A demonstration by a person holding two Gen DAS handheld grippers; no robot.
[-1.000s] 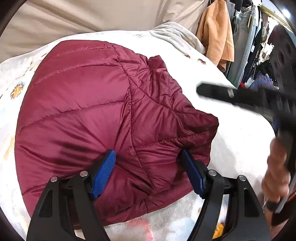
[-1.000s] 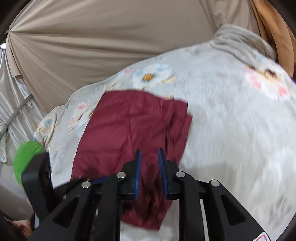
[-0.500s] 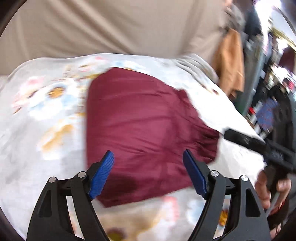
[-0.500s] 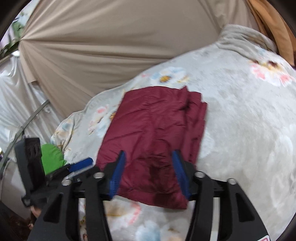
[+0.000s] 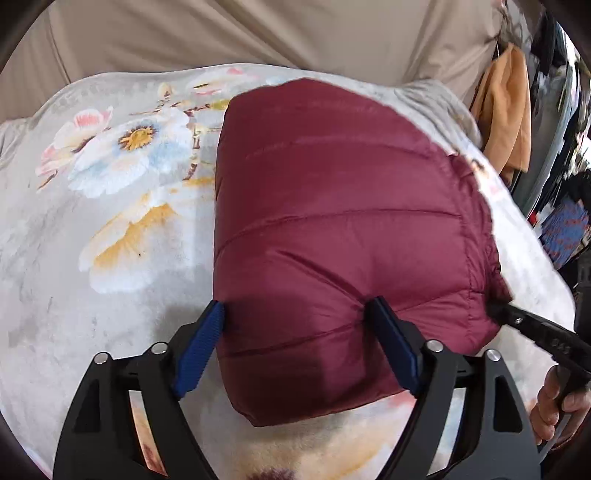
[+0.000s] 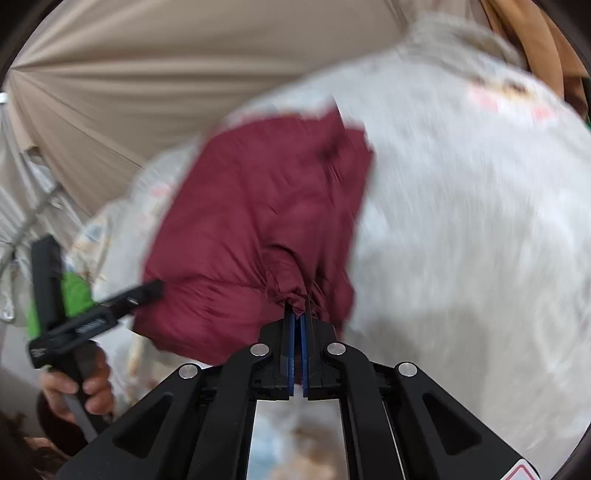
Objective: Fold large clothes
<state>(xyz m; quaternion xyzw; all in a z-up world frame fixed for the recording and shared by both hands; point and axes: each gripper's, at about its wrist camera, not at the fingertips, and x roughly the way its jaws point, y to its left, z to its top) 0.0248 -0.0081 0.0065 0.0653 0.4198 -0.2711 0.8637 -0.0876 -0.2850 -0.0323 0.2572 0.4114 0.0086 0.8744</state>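
Observation:
A maroon quilted jacket (image 5: 332, 221) lies folded into a compact block on the floral blanket (image 5: 92, 240). My left gripper (image 5: 295, 304) straddles its near left corner. Its jaws are opening, with the padded cloth between the blue pads (image 5: 391, 343); one rests at the jacket's left edge, the other on its top. My right gripper (image 6: 297, 314) is shut, with a bunched fold of the jacket's (image 6: 240, 221) near edge pinched at its tips. In the left wrist view the right gripper (image 5: 496, 308) meets the jacket's right edge. The left gripper (image 6: 147, 290) shows at the jacket's left side in the blurred right wrist view.
A beige curtain (image 5: 258, 33) hangs behind the bed. Orange clothing (image 5: 506, 107) and other garments hang at the far right. A hand (image 5: 557, 406) holds the right gripper's handle, and another hand (image 6: 77, 387) holds the left one. A crumpled grey cloth (image 5: 443, 99) lies at the blanket's far edge.
The right gripper opened wide, dropped to the jacket's near edge and shut on a fold. The left gripper slid to the jacket's near left corner. The jacket now lies smoother and more compact.

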